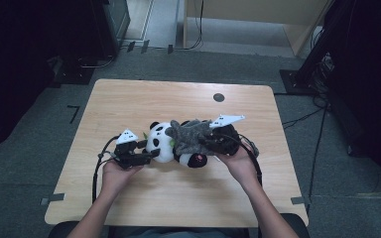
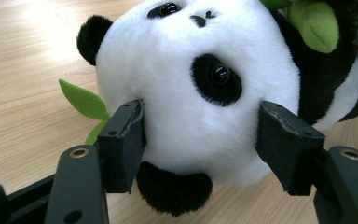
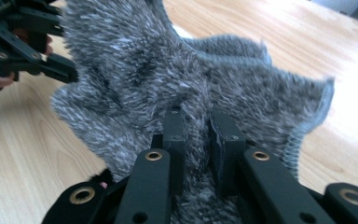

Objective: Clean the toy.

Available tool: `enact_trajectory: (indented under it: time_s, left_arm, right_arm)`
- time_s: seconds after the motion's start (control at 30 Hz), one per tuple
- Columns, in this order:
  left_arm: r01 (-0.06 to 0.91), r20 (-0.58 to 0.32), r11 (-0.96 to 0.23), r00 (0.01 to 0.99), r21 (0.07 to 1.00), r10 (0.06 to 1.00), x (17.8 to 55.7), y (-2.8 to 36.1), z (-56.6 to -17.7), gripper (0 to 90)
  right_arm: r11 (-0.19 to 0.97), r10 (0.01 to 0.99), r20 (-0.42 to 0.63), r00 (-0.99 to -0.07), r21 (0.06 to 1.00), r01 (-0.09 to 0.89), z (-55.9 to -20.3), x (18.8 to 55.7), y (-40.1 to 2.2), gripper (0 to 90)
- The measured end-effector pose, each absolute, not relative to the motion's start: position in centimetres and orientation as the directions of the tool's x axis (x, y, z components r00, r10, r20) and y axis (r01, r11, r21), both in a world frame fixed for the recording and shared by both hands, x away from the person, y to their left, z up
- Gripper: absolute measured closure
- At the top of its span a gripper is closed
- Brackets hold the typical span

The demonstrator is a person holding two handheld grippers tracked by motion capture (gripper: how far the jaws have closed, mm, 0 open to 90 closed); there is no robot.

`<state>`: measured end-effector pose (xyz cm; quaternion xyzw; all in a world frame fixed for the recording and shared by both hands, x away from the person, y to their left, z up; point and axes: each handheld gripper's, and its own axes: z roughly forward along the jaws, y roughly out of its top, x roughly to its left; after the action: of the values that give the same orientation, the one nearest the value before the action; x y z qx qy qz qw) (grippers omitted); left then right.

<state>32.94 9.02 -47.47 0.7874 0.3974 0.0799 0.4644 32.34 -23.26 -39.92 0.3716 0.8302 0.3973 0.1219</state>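
A black-and-white panda plush (image 1: 159, 141) lies on its side in the middle of the wooden table (image 1: 178, 96). A grey fuzzy cloth (image 1: 191, 133) is draped over its body. My left gripper (image 1: 146, 154) comes in from the left. In the left gripper view its pads (image 2: 126, 140) rest against both sides of the panda's white head (image 2: 191, 70), and my left gripper (image 2: 200, 135) is shut on it. My right gripper (image 3: 198, 126) is shut on a fold of the grey cloth (image 3: 168, 70). In the high view my right gripper (image 1: 206, 144) sits at the panda's right end.
Green felt leaves (image 2: 81, 100) stick out beside the panda's head. A small dark round disc (image 1: 219, 97) lies toward the table's far edge. Dark equipment and cables stand on the floor around the table. The left gripper (image 3: 23, 42) appears at the upper left of the right gripper view.
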Motion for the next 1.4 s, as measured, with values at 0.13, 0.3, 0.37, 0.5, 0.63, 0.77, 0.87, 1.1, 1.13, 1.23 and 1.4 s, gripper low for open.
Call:
enact_trajectory:
  time_s: [0.13,0.3,0.37,0.5,0.63,0.77,0.87,1.1,1.13,1.23,1.4]
  left_arm:
    - [0.553,-0.246,-0.252,0.672,0.794,0.699,33.0,9.0,-47.5,34.4]
    - [0.55,-0.24,-0.257,0.674,0.795,0.699,33.0,9.0,-47.5,34.5]
    - [0.547,-0.234,-0.259,0.673,0.796,0.702,32.9,8.9,-47.5,34.4]
    - [0.546,-0.232,-0.261,0.674,0.796,0.702,32.9,8.9,-47.5,34.4]
    - [0.548,-0.236,-0.259,0.673,0.796,0.701,32.9,9.0,-47.5,34.4]
    - [0.547,-0.235,-0.257,0.672,0.797,0.702,32.9,9.0,-47.6,34.4]
    - [0.547,-0.237,-0.255,0.672,0.797,0.701,32.9,9.0,-47.6,34.4]
    - [0.547,-0.238,-0.253,0.671,0.798,0.702,32.9,9.0,-47.6,34.4]
    - [0.547,-0.238,-0.253,0.671,0.798,0.702,32.9,9.0,-47.6,34.4]
    - [0.548,-0.239,-0.253,0.671,0.798,0.702,32.9,9.0,-47.6,34.4]
    - [0.549,-0.24,-0.252,0.671,0.797,0.702,33.0,9.1,-47.6,34.4]
  right_arm:
    - [0.403,0.718,0.107,-0.688,0.741,0.537,-40.7,32.4,-23.8,79.2]
    - [0.386,0.721,0.13,-0.68,0.74,0.551,-41.8,32.4,-24.8,79.2]
    - [0.384,0.729,0.132,-0.672,0.734,0.561,-42.0,32.4,-25.1,79.1]
    - [0.379,0.736,0.136,-0.663,0.728,0.571,-42.5,32.4,-25.6,79.1]
    - [0.378,0.739,0.141,-0.659,0.724,0.578,-43.2,32.5,-26.3,79.0]
    - [0.365,0.757,0.152,-0.636,0.708,0.604,-44.0,33.0,-27.1,78.6]
    - [0.359,0.769,0.157,-0.62,0.695,0.622,-44.5,33.4,-27.5,78.9]
    - [0.362,0.778,0.161,-0.608,0.675,0.642,-45.2,34.0,-28.1,79.4]
    - [0.36,0.782,0.163,-0.602,0.669,0.65,-45.3,34.0,-28.2,79.4]
    - [0.352,0.793,0.177,-0.583,0.647,0.676,-45.7,34.5,-28.7,79.6]
    - [0.339,0.805,0.185,-0.564,0.636,0.693,-46.0,34.9,-29.2,79.8]
